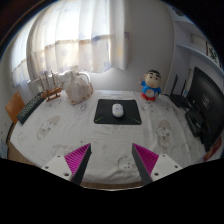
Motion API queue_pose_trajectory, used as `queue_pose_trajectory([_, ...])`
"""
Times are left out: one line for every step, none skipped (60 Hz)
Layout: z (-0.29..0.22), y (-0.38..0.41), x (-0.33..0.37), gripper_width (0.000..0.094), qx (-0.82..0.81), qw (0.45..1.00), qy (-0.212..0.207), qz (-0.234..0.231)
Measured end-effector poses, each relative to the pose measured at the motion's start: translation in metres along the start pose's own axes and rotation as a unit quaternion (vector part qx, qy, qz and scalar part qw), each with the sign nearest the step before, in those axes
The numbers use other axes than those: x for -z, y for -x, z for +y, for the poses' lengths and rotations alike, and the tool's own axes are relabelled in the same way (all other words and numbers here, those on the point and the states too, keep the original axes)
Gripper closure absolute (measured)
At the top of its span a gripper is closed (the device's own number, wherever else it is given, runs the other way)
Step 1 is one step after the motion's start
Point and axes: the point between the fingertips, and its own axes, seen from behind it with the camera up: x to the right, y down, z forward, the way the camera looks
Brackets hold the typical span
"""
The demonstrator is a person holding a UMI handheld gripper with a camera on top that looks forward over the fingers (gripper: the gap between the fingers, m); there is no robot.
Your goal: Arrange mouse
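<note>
A white mouse point(118, 110) lies on a black mouse pad point(103, 116) on the table, well beyond my fingers and about in line with the gap between them. My gripper point(112, 160) is open and empty, held above the near part of the table. Its two magenta pads point(79, 158) stand wide apart, with only the patterned tablecloth point(60, 130) between them.
A black keyboard point(31, 107) lies at the far left of the table. A white plush toy point(77, 87) sits behind the mouse pad to the left. A cartoon boy figure point(151, 85) stands to the right. A dark monitor point(205, 98) is at the far right. Curtains hang behind.
</note>
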Motion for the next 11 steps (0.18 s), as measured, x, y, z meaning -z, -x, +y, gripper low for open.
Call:
queue_pose_trajectory([0.0002,-0.0010,-0.0002,0.0090,0.002,1.000,0.000,0.003])
queue_pose_trajectory([0.0005,-0.0023,-0.0002,0.0094,0.004,1.000,0.001,0.005])
queue_pose_trajectory([0.0004,-0.0030,-0.0004,0.0092,0.005,1.000,0.002,0.007])
queue_pose_trajectory([0.0001,-0.0034,-0.0003,0.0094,0.003,1.000,0.002,0.008])
queue_pose_trajectory([-0.0006,-0.0032,-0.0004,0.0094,0.001,1.000,0.002,0.008])
queue_pose_trajectory([-0.0016,-0.0032,-0.0006,0.0093,0.000,1.000,0.000,0.008])
queue_pose_trajectory([-0.0029,-0.0028,-0.0006,0.0091,-0.002,1.000,-0.001,0.007])
queue_pose_trajectory([-0.0043,-0.0020,-0.0006,0.0092,-0.002,1.000,-0.003,0.006])
queue_pose_trajectory([-0.0060,-0.0012,-0.0004,0.0091,-0.002,1.000,-0.005,0.005])
queue_pose_trajectory([-0.0079,-0.0005,-0.0003,0.0091,-0.002,1.000,-0.006,0.004])
queue_pose_trajectory([-0.0094,0.0002,-0.0002,0.0091,-0.002,1.000,-0.008,0.003])
